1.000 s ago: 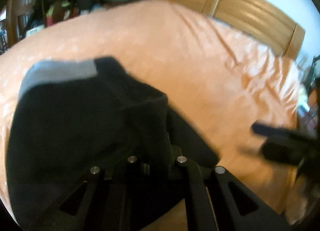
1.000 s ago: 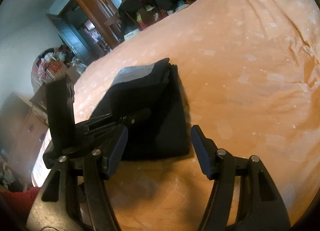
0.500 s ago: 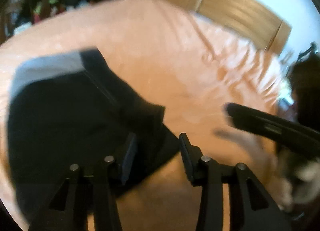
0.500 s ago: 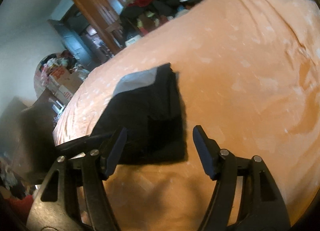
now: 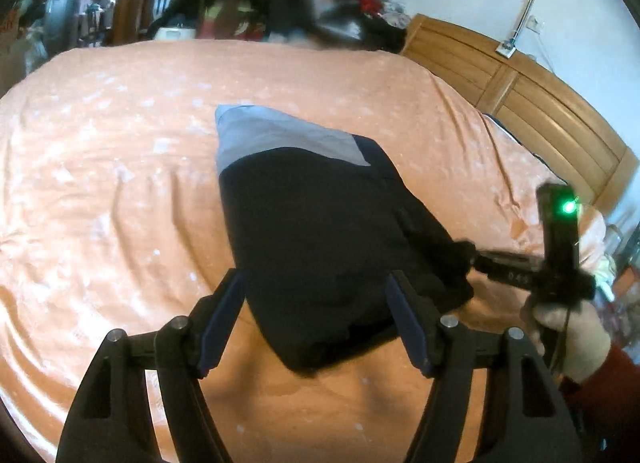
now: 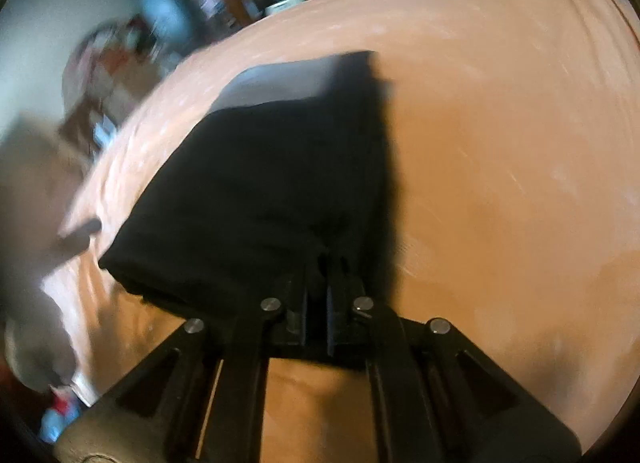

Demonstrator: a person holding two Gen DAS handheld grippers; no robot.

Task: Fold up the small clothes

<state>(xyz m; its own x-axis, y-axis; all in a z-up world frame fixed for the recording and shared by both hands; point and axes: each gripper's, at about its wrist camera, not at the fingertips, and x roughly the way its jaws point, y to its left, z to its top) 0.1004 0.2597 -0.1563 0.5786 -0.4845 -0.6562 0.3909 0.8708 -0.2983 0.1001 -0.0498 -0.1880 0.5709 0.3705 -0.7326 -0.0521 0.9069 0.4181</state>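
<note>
One black cloth garment with grey band [image 5: 320,231] lies part-folded on orange bed sheet [image 5: 120,183]. Right claw [image 6: 316,283] pinches its near corner; left claw [image 5: 316,319] wide, empty. Next: carry corner across toward band.

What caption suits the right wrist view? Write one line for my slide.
Right gripper shut on the near edge of a folded black garment lying on an orange bedspread.

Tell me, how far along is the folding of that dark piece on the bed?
Partly done: the black garment with a grey band lies doubled into a compact shape on the orange bedspread. In hand: the right gripper is shut on its near corner, while the left gripper hangs open over the near edge. Left, probably: another fold and smoothing.
</note>
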